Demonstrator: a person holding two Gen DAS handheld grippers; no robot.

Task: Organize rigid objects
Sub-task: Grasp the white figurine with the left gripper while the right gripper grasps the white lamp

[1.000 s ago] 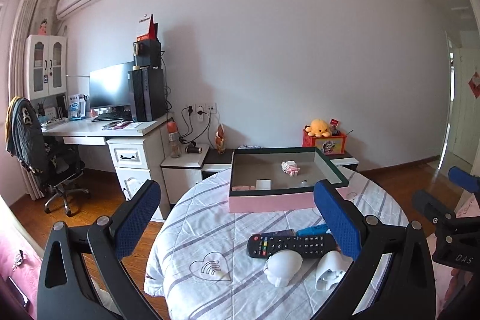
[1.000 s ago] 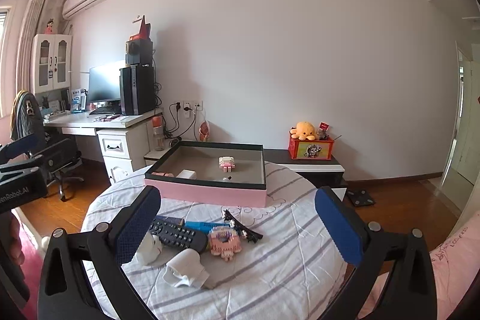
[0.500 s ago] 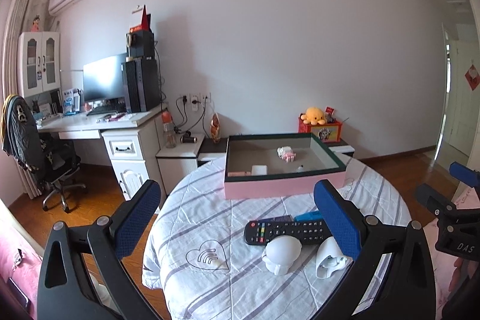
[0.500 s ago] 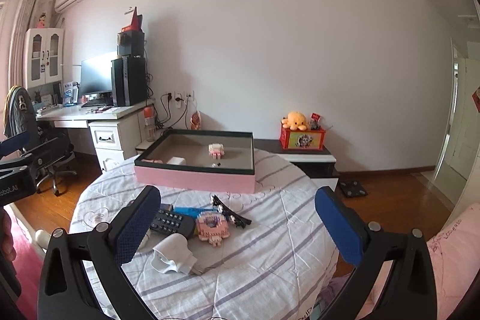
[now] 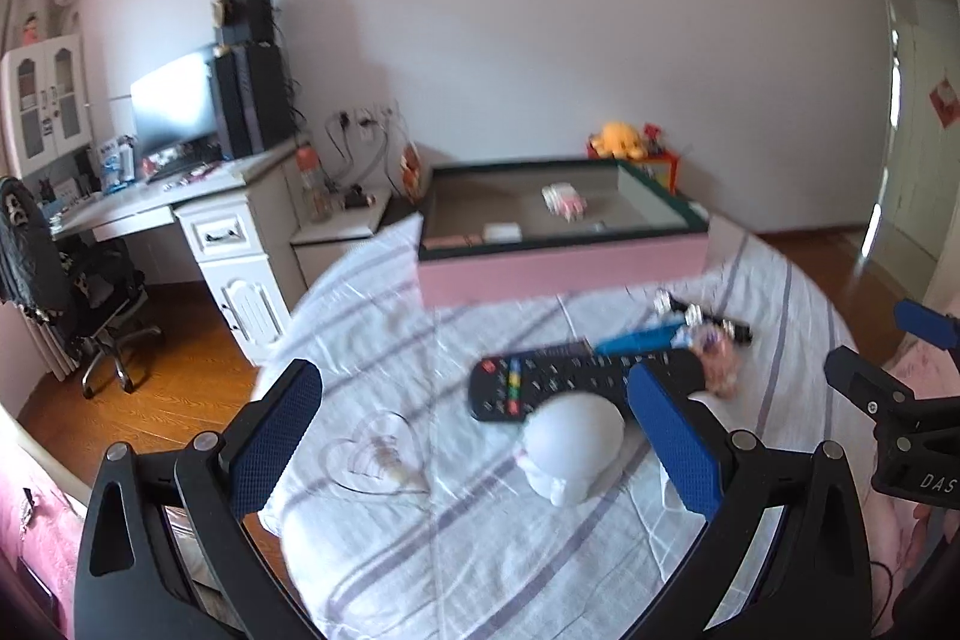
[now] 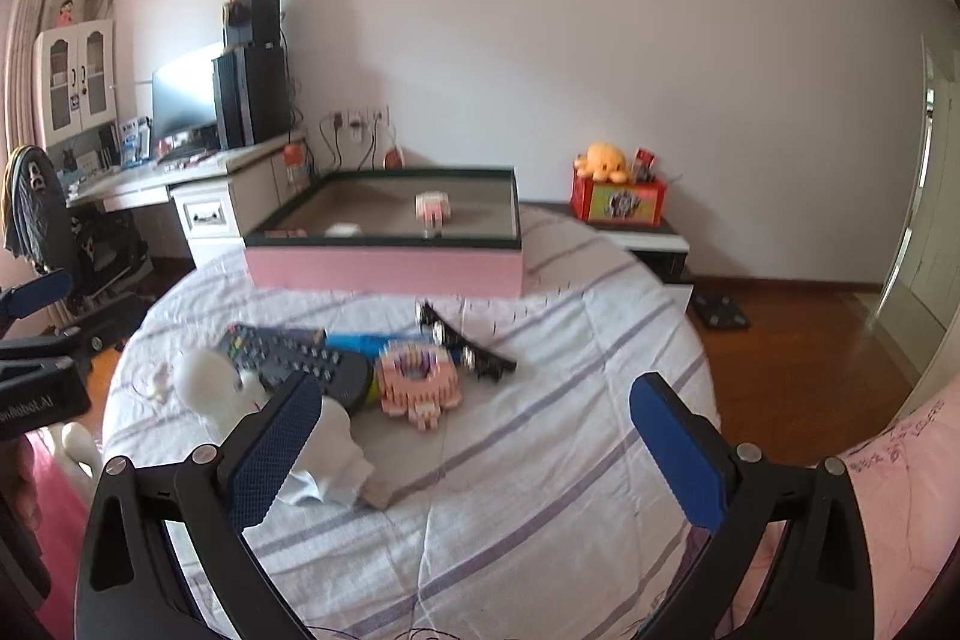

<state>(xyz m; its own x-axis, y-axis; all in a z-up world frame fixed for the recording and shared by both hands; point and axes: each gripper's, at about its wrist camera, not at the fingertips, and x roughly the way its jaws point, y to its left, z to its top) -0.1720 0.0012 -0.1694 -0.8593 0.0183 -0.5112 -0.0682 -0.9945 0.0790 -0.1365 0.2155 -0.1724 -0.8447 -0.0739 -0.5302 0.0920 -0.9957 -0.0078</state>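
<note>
**Clerk:** Starting at the fingers. Left gripper (image 5: 474,436): blue pads spread wide, nothing between them, hovering above the near part of the round table (image 5: 384,316). Right gripper (image 6: 474,451): the same, pads wide apart and empty.

**Keeper:** Which item comes first, by your reckoning?

**Clerk:** My judgement: the white round figure (image 5: 573,445), which lies between the left pads at about 1 o'clock from their midpoint. It looks smooth and rounded, so it may slip. Advice: come down straight, straddle its widest part, and close slowly. The black remote (image 5: 576,382) touches or nearly touches it at 12 o'clock, so keep the far pad clear of that.

**Keeper:** And the right side?

**Clerk:** A white cup-like piece (image 6: 333,454) lies on its side just by the left pad. At 11 o'clock is the pink brick-built toy (image 6: 420,385); it looks knobbly and may shed pieces if squeezed hard. A blue pen-like stick (image 6: 354,342) and a black hair clip (image 6: 465,340) lie beyond it. The picture is blurred, so finer detail is uncertain.

**Keeper:** Destination?

**Clerk:** Presumably the pink box (image 6: 384,271) with a dark rim, at 12 o'clock on the far side of the table. It is open and shallow, and already holds a small pink-and-white block toy (image 6: 432,208) and a small white piece (image 6: 342,230). Plenty of bare floor remains inside.
</note>
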